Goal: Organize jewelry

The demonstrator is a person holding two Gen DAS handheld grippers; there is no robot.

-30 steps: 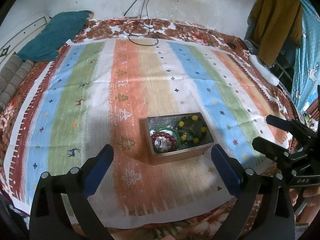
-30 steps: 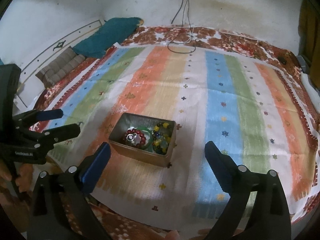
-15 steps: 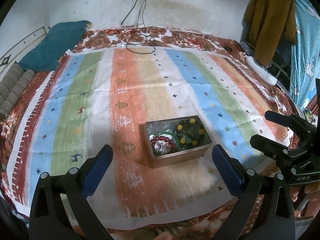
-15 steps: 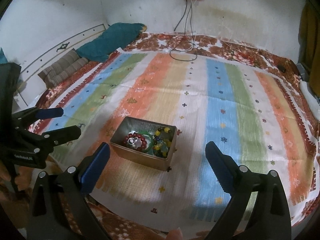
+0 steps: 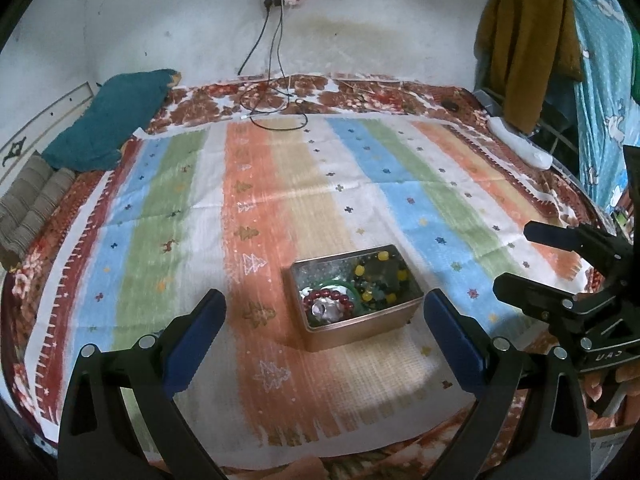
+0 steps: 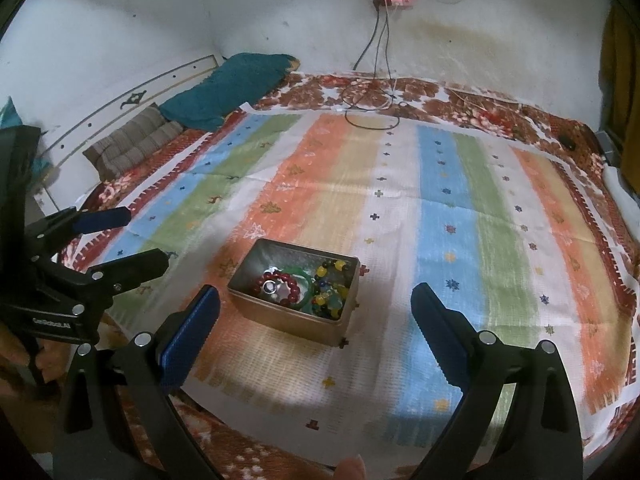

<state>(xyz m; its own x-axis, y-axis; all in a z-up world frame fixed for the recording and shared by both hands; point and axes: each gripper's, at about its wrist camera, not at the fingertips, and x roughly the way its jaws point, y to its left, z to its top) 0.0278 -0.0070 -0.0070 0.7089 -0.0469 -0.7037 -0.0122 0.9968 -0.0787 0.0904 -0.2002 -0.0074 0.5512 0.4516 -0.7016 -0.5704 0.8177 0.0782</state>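
Observation:
A rectangular metal tin (image 5: pixel 362 326) (image 6: pixel 280 320) stands open on the striped cloth. Inside it lie a red bead bracelet (image 5: pixel 328 301) (image 6: pixel 285 283), a green bangle (image 5: pixel 352 292) (image 6: pixel 306 280), a silver ring (image 6: pixel 269 288) and a dark bracelet with yellow beads (image 5: pixel 380 280) (image 6: pixel 330 286). My left gripper (image 5: pixel 326 336) is open and empty, held back from the tin's near side. My right gripper (image 6: pixel 316 328) is open and empty, also short of the tin. Each gripper shows at the edge of the other's view, the right (image 5: pixel 520 264) and the left (image 6: pixel 128 240).
The striped cloth (image 5: pixel 280 184) covers a floral bedspread (image 5: pixel 360 88). A teal pillow (image 5: pixel 108 120) and a striped cushion (image 5: pixel 28 208) lie at the far left. Cables (image 5: pixel 272 104) trail from a wall socket. Clothes (image 5: pixel 528 40) hang at the right.
Both grippers have pulled back and tilted upward, so more of the wall shows and the tin sits lower in view. The jaws stay open. The jewelry in the tin has not moved.

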